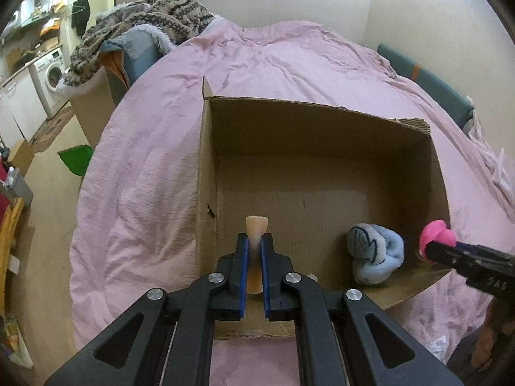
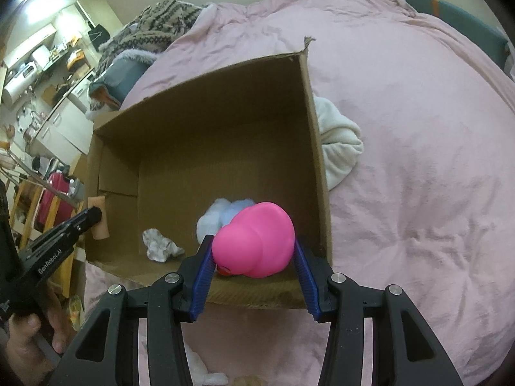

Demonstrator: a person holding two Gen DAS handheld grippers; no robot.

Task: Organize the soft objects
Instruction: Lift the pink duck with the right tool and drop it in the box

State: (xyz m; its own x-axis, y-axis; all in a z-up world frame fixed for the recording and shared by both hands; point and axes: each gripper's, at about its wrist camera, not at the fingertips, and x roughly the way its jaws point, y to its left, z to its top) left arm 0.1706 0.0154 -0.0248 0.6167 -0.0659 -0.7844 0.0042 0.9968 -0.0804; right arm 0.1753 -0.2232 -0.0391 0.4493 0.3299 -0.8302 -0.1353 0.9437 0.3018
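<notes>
dim indoor light, fisheye-warped edges

Pink duck [image 2: 257,241], beige strip [image 1: 256,234] gripped; blue plush [image 1: 375,254] boxed.

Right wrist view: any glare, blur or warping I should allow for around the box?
Right wrist view: sharp on the pink duck and cardboard box; ceiling-light glare only at top left; the fisheye bows the bed and blacks out the corners. Left wrist view: same bowing, even light, box floor dim but readable, blue sock clear.
</notes>
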